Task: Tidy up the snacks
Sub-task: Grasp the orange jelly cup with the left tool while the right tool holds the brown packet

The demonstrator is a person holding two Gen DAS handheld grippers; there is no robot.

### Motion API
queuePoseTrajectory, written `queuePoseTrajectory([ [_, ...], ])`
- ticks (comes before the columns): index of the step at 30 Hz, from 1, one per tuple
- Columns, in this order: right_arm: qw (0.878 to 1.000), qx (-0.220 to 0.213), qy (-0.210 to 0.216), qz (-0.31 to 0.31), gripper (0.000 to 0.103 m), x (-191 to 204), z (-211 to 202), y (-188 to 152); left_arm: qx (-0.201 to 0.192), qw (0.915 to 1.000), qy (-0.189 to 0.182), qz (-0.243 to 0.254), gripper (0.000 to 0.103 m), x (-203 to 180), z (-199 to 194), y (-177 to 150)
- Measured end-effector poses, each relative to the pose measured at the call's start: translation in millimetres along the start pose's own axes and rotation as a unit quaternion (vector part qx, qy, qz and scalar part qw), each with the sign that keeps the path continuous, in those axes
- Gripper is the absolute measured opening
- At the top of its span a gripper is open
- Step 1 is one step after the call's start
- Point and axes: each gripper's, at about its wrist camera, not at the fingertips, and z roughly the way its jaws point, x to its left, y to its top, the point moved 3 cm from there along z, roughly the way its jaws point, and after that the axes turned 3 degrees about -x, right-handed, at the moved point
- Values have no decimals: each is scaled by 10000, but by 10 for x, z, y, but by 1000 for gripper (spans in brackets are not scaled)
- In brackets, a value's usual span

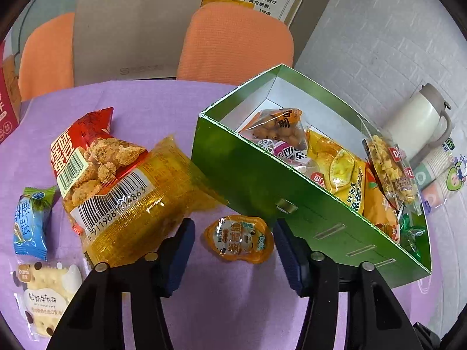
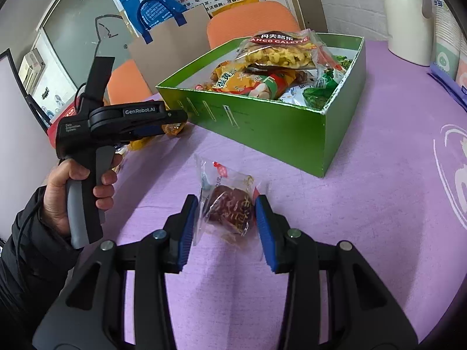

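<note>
Right wrist view: right gripper straddles a wrapped date snack, fingers spread, poised to lift it toward the green box; left gripper hangs open, empty.

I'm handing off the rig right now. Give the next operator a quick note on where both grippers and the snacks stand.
Left gripper: open, over the small orange jelly cup, nothing held.
Right gripper: open, straddling the clear-wrapped red date pack on the purple tablecloth, not clamped.
Done: green box already holds many snacks.
Left: date pack, jelly cup, big yellow bag, red bag, blue candy, nougat cracker.
</note>
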Motion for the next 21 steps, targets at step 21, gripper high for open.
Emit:
queuePoseTrajectory([
  [21, 9997, -144, 139, -149, 40, 209, -78, 66, -226, 9985, -457, 200, 22, -19, -594, -215],
])
